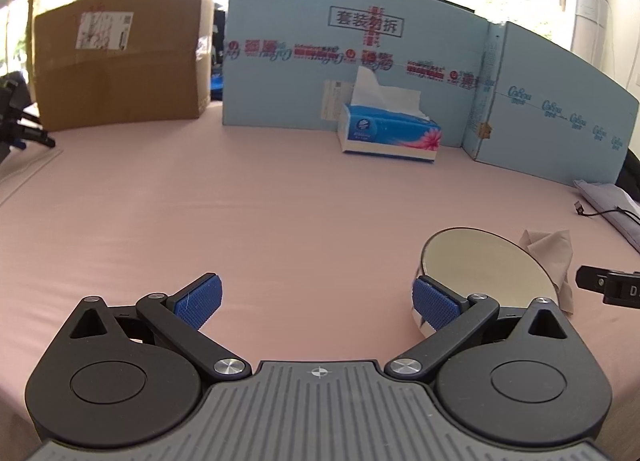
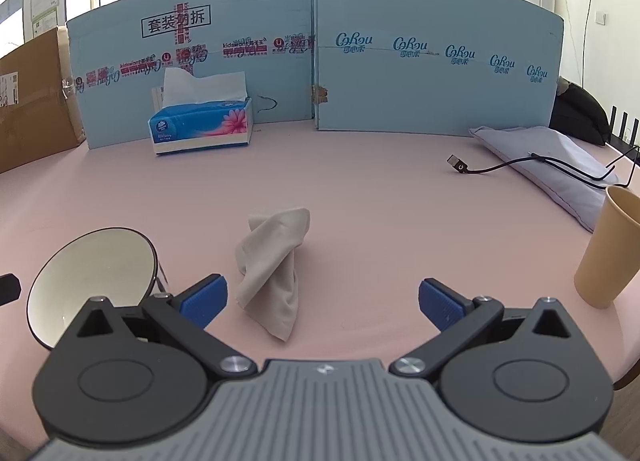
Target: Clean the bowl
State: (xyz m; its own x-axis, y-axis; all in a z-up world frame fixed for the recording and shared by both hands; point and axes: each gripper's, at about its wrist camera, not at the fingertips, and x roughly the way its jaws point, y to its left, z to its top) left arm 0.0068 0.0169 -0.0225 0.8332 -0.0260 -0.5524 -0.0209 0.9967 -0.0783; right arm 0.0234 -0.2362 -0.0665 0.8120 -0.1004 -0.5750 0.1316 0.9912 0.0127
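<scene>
A white bowl with a dark rim stands on the pink table, just beyond my left gripper's right finger; the same bowl shows at the lower left of the right wrist view. A crumpled beige cloth lies on the table right of the bowl, a little ahead of my right gripper and between its blue pads. The cloth peeks out behind the bowl in the left wrist view. My left gripper is open over bare table. My right gripper is open too, holding nothing.
A blue tissue box stands at the back against light-blue cardboard panels. A brown carton sits far left. A tan paper cup, a grey pouch and a black USB cable lie to the right.
</scene>
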